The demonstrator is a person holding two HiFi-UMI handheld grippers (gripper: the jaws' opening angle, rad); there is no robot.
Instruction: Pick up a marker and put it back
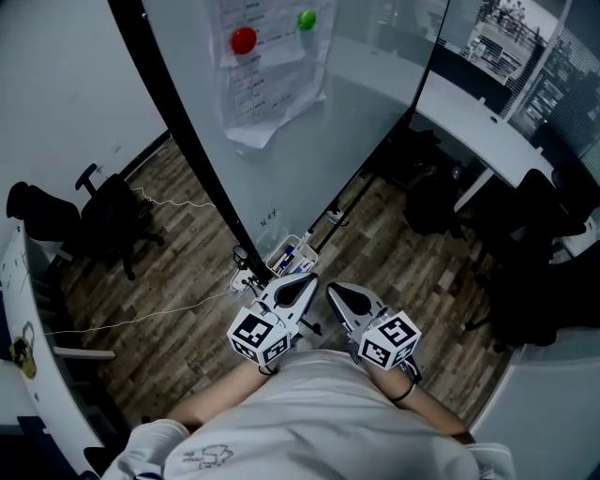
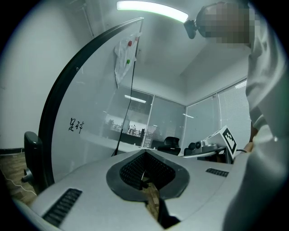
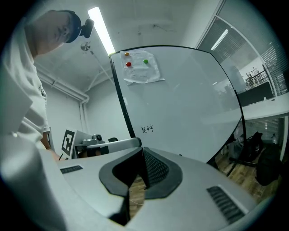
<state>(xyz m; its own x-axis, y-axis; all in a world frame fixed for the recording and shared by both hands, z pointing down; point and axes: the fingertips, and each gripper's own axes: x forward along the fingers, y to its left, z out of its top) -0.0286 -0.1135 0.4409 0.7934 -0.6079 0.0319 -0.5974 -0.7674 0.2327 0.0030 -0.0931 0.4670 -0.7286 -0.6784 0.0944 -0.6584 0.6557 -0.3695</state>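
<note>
In the head view a small white tray (image 1: 302,243) hangs at the foot of the whiteboard (image 1: 366,112), and markers (image 1: 286,255) lie in it, one with a blue cap. My left gripper (image 1: 307,281) points at the tray from just below it, jaws shut and empty. To its right, my right gripper (image 1: 334,292) is also shut with nothing held. In the left gripper view the left gripper (image 2: 143,163) has its jaws meeting at the tip. The right gripper (image 3: 142,159) looks the same in its own view, facing the whiteboard (image 3: 180,90).
A paper sheet (image 1: 272,75) with a red magnet (image 1: 244,40) and a green magnet (image 1: 307,19) hangs on the board. Black office chairs (image 1: 108,220) stand at the left, dark chairs (image 1: 534,253) and a white desk (image 1: 469,122) at the right. A thin cable (image 1: 141,319) runs across the wood floor.
</note>
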